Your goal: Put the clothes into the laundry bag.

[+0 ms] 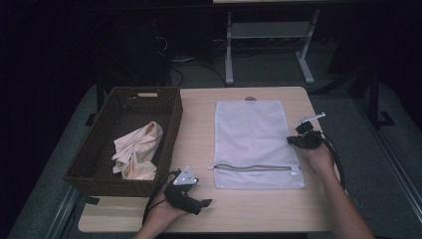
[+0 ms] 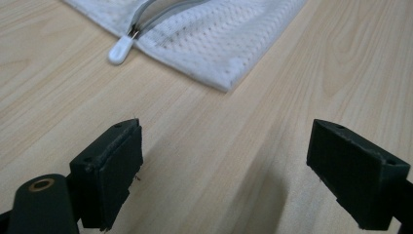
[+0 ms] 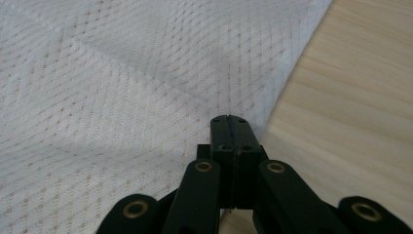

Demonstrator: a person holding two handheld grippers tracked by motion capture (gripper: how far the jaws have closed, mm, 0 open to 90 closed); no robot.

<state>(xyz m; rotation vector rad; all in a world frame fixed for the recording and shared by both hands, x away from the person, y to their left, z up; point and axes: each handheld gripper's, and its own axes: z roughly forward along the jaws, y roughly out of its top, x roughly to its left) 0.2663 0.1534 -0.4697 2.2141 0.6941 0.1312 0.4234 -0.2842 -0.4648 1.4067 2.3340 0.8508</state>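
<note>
High view: the white mesh zip bag (image 1: 251,142) lies flat on the pale wooden desk (image 1: 199,134), beside a dark woven basket (image 1: 169,124) holding cream cloth (image 1: 137,152). Left gripper view: the left gripper (image 2: 224,165) gapes wide above bare desk, near the bag's zip pull (image 2: 120,48). Right gripper view: the right gripper (image 3: 230,122) is closed at the bag's edge, with no mesh visibly pinched.

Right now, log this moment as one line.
left claw: open, near zipper pull | right claw: shut, at mesh bag edge | cloth: in basket
</note>
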